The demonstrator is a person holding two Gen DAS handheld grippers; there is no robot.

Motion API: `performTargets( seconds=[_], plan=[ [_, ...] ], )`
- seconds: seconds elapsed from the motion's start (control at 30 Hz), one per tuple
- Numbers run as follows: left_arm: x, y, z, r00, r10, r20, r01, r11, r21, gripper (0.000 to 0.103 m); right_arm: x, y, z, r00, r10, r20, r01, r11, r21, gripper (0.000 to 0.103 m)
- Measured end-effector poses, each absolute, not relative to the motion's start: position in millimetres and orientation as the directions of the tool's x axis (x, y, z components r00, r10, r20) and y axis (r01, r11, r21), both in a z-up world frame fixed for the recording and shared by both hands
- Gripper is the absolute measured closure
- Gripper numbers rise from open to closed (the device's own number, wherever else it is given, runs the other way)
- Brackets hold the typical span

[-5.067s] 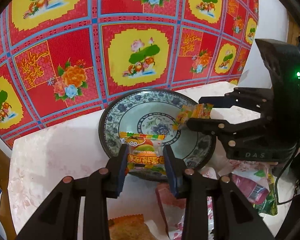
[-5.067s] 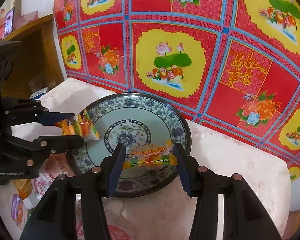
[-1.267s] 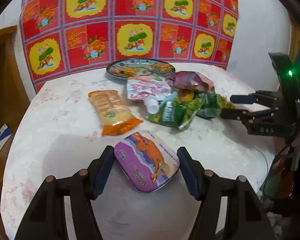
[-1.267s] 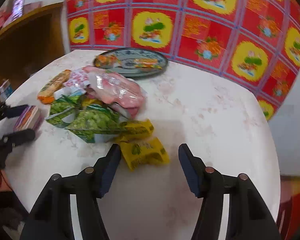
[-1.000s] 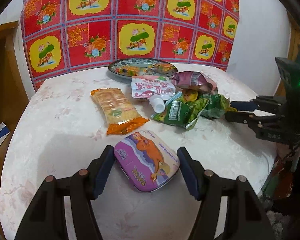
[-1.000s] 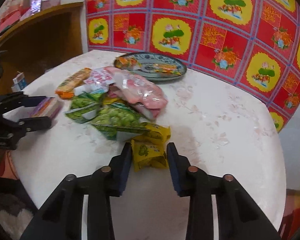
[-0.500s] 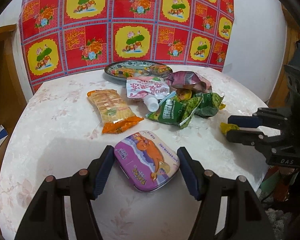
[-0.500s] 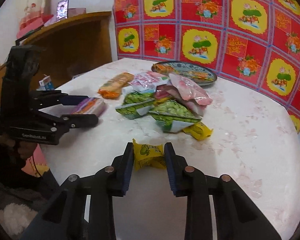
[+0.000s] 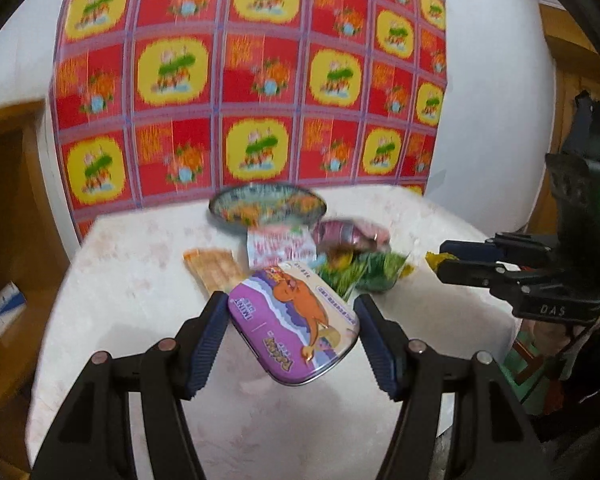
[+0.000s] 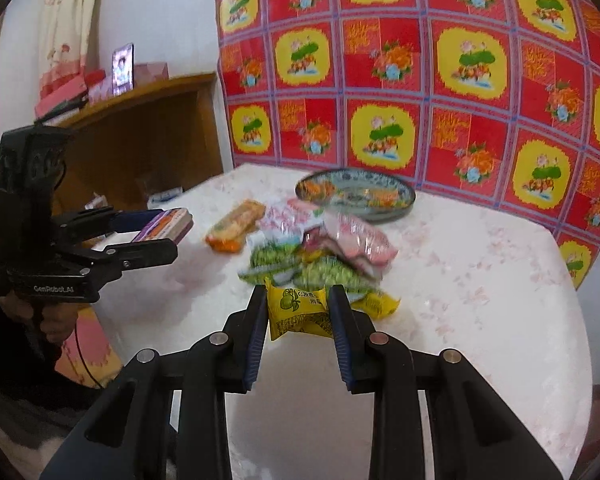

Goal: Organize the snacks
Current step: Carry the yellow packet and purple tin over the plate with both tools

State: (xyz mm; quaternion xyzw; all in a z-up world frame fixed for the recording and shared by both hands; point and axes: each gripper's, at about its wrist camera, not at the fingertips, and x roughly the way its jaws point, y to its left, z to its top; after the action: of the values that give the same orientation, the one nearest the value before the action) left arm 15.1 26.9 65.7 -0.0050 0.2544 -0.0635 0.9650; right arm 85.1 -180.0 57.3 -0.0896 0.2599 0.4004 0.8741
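My left gripper [image 9: 292,304] is shut on a purple mint tin [image 9: 294,328] with an orange cartoon figure, held tilted above the table; the right wrist view shows that tin [image 10: 166,222] side-on between the left fingers. The right gripper [image 10: 298,294] is shut on a small yellow snack packet [image 10: 298,314], lifted clear of the cloth. That packet [image 9: 434,258] peeks out of the right gripper [image 9: 444,258] at the right of the left wrist view. A blue patterned plate [image 10: 410,196] with a few wrapped sweets in it stands at the back.
Loose snacks lie mid-table: green packets [image 10: 324,272], a pink bag [image 10: 356,240], an orange cracker pack [image 10: 236,224], a second yellow packet [image 10: 376,304]. The white floral tablecloth [image 10: 480,280] ends near a red-and-yellow wall cloth [image 10: 380,80]. A wooden cabinet [image 10: 140,140] stands left.
The right jaws closed on the yellow packet and raised it off the pile's edge. The left gripper has lifted the purple tin off the table. Both views have tilted upward.
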Motion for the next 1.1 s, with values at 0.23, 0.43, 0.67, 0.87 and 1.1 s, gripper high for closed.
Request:
performTargets(
  seconds=[0.23, 0.43, 0.67, 0.87, 1.1],
  plan=[
    [21, 24, 103, 0.869, -0.110, -0.482, 0.132, 0.991, 0.012, 0.035, 85, -175, 90, 0.566, 0.665, -0.488, -0.763, 0.647, -0.004, 0.072],
    [36, 24, 116, 0.855, -0.116, -0.505, 0.132, 0.991, -0.004, 0.035, 92, -171, 104, 0.585, 0.654, -0.479, -0.757, 0.653, -0.032, 0.072],
    [68, 29, 121, 0.840, -0.099, -0.533, 0.119, 0.993, 0.002, 0.035, 114, -169, 115, 0.583, 0.655, -0.480, -0.751, 0.660, -0.011, 0.072],
    [109, 37, 122, 0.822, -0.094, -0.562, 0.113, 0.994, -0.002, 0.035, 150, -163, 123, 0.571, 0.649, -0.503, -0.743, 0.669, 0.019, 0.072],
    [165, 38, 114, 0.787, -0.090, -0.610, 0.140, 0.990, 0.034, 0.035, 210, -146, 122, 0.549, 0.604, -0.578, -0.733, 0.680, 0.014, 0.072]
  ],
)
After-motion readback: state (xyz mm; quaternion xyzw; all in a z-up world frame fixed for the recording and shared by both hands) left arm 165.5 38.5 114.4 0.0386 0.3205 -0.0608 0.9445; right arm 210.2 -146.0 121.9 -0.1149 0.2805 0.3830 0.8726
